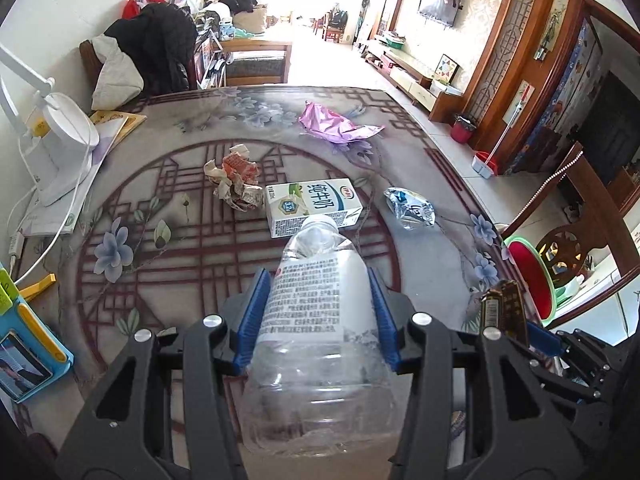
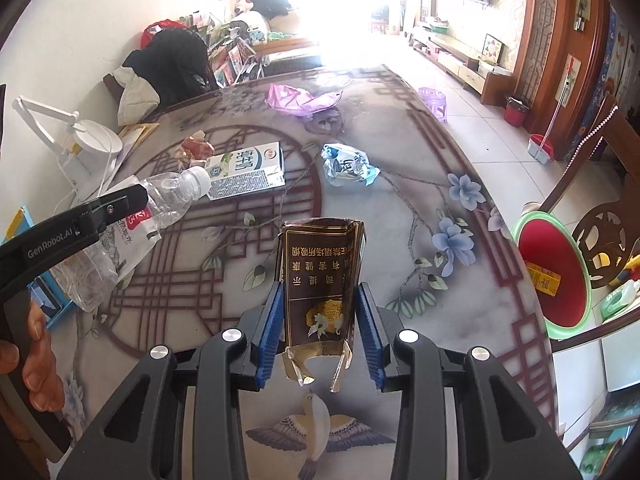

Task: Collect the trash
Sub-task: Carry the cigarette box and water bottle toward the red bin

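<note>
Empty water bottle (image 1: pixel 316 312) sits squeezed in the left gripper (image 1: pixel 320 276); the right gripper (image 2: pixel 320 300) pinches a brown cigarette pack (image 2: pixel 320 280).

"GenRobot.AI" on the left hand-held gripper (image 2: pixel 132 200); "纯牛奶" on the milk carton (image 1: pixel 312 206).

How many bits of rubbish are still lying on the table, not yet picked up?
4: a crumpled paper wrapper near the lamp, a milk carton in the middle, a crumpled clear plastic wrapper to its right, and a pink plastic bag at the far side. More may be hidden behind the fingers.
</note>
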